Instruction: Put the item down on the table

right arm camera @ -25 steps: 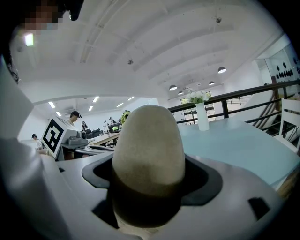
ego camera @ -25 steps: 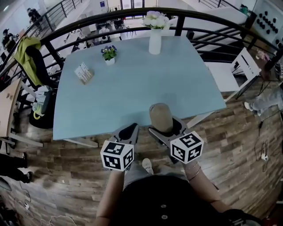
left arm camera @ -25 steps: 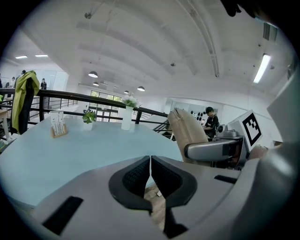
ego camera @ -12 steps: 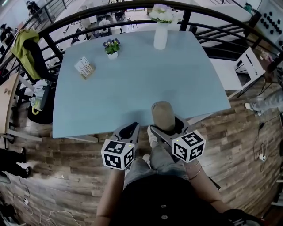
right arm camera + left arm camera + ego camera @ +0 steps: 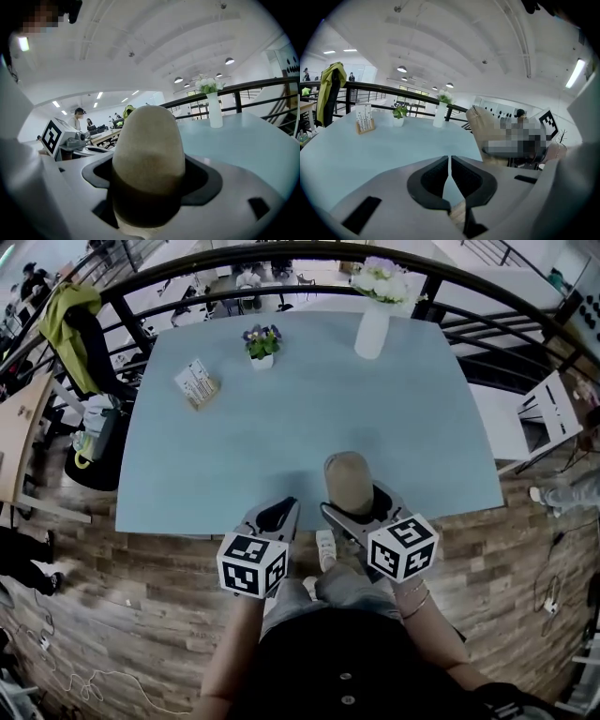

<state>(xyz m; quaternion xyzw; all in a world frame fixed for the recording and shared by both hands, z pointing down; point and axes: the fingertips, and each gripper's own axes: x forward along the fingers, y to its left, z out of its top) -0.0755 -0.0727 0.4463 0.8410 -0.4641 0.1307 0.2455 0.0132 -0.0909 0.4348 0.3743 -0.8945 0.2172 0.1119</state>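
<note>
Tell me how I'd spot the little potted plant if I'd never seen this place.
Find the pale blue table beside the black railing. Toward its far edge stand three things; the small potted plant is the middle one, between a card stand and a tall white vase. Only it has purple flowers in a squat white pot.

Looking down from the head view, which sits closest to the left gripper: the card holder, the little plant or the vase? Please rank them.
1. Card holder, on the left.
2. Plant, farther back, middle.
3. Vase, far right.
</note>
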